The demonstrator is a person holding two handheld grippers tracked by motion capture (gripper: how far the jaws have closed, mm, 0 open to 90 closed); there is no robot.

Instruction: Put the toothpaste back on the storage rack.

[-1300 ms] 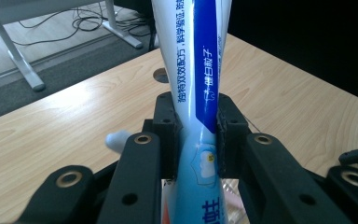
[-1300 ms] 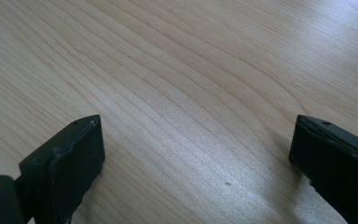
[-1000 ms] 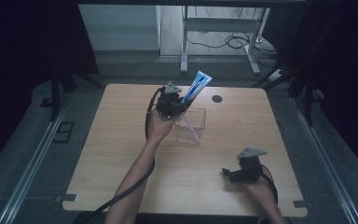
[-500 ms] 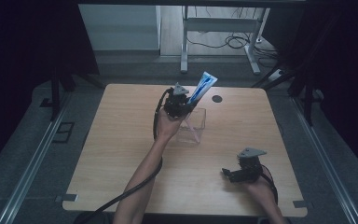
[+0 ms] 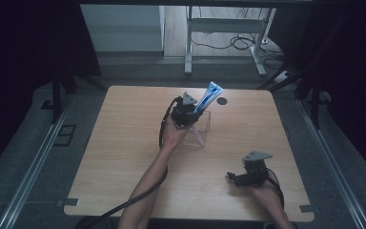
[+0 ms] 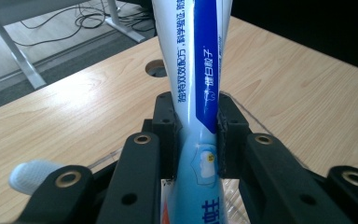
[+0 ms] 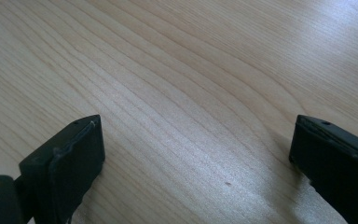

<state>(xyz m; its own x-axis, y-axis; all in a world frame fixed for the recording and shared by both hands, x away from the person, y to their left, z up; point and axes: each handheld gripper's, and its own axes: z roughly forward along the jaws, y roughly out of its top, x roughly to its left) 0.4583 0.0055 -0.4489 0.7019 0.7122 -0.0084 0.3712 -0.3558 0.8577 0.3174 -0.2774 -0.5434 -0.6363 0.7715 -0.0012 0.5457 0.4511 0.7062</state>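
Holding tube (image 6: 198,84) clenched in left gripper (image 5: 187,109) over box (image 5: 201,135); I lower straight, release inside. Right gripper (image 5: 242,177) released.

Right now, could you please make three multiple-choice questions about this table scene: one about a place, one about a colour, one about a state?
1. Where is the left gripper?
A. Over the clear box
B. At the table's near left corner
C. On the floor

2. What colours has the toothpaste tube?
A. Red and black
B. Blue and white
C. Green and yellow

3. How do the jaws of the right gripper stand?
A. Shut on the tube
B. Shut on a cloth
C. Open, with nothing between them

Answers: 1 A, the high view shows it above the box. 2 B, the left gripper view shows the blue and white print. 3 C, bare wood lies between the jaws.
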